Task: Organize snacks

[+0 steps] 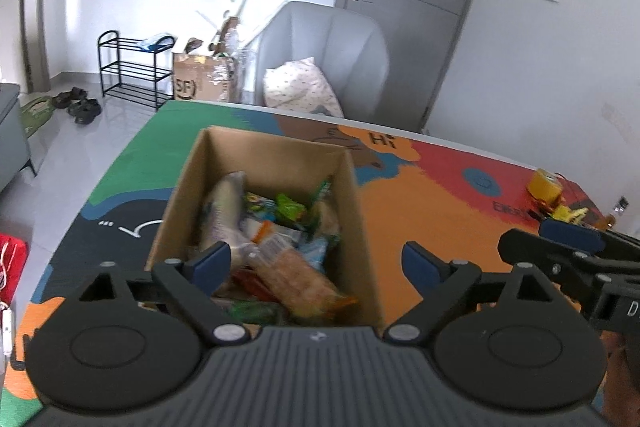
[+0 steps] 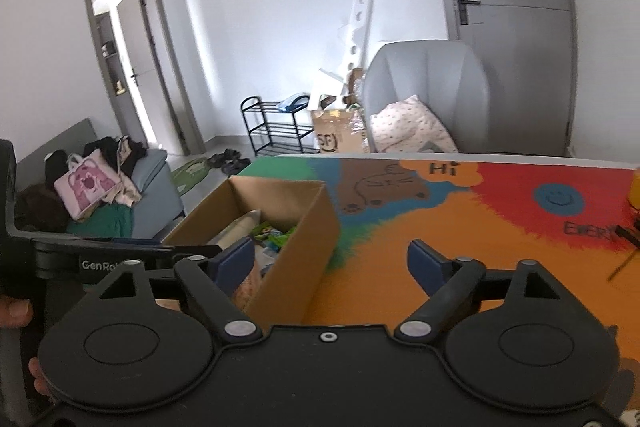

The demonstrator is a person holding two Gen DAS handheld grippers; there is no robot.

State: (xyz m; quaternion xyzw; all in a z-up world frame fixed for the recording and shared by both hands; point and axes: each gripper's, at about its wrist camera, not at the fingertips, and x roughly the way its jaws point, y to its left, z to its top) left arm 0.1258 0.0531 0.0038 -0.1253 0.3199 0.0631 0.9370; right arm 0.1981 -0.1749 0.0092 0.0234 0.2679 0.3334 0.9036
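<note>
Sitting open-topped on the table (image 1: 440,195), covered by a colourful cartoon mat: a cardboard box (image 1: 360,211) as the landmark here. Lying inside the box, piled loosely: snack packets (image 1: 280,227), among them a tall greyish bag (image 1: 226,211) leaning against the box's left wall, green wrappers (image 1: 290,207) toward its far side and an orange-brown packet (image 1: 304,279) near its front. Hovering just in front of the box with jaws spread wide and gripping nothing: the left tool (image 1: 316,261), its pads apart above the box's near edge. Hanging to the right of the box, likewise wide open and empty: the right tool (image 2: 332,261), over bare orange mat. Standing well right of the box near the table's edge: a yellow jar (image 1: 544,185). Standing beyond the box, past the table: a grey armchair (image 1: 332,47) holding a patterned pillow (image 1: 300,91).
</note>
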